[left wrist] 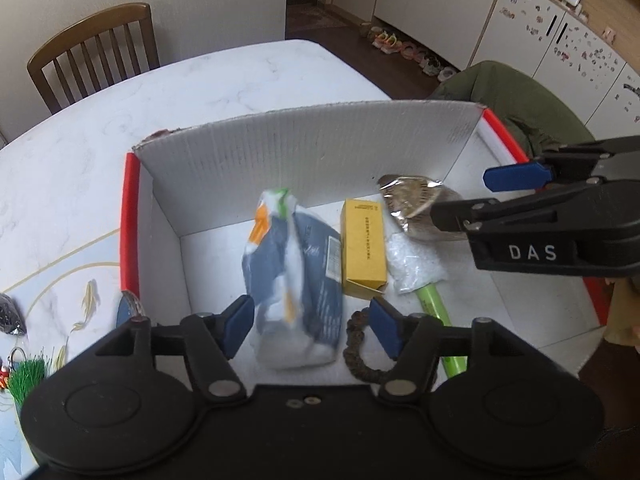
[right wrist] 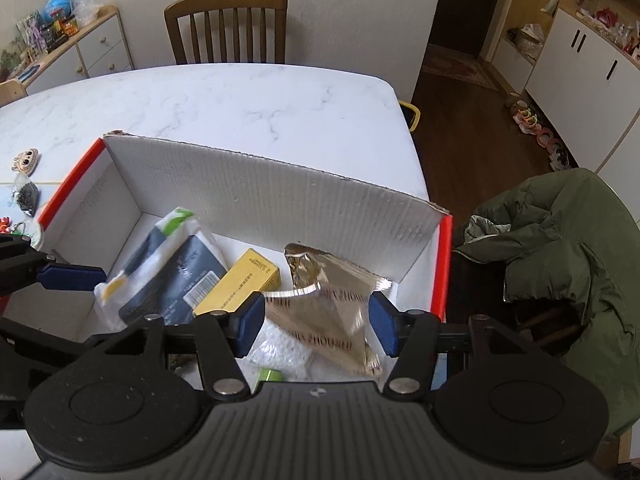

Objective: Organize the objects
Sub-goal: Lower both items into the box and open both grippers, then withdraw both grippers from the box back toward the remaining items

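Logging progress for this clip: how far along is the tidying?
Mostly underway. Already in the box: blue packet, yellow carton, foil bag, clear bag, green tube and bead bracelet. Both the left hand-held gripper and right hand-held gripper hover open, holding nothing. Left on the table: dark pouch, green tuft, small figure.

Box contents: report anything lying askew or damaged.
The blue-and-white packet looks crumpled and lies at an angle in the box, between the open left gripper. The gold foil bag is creased and lies tilted on a clear plastic bag. Nothing looks spilled.
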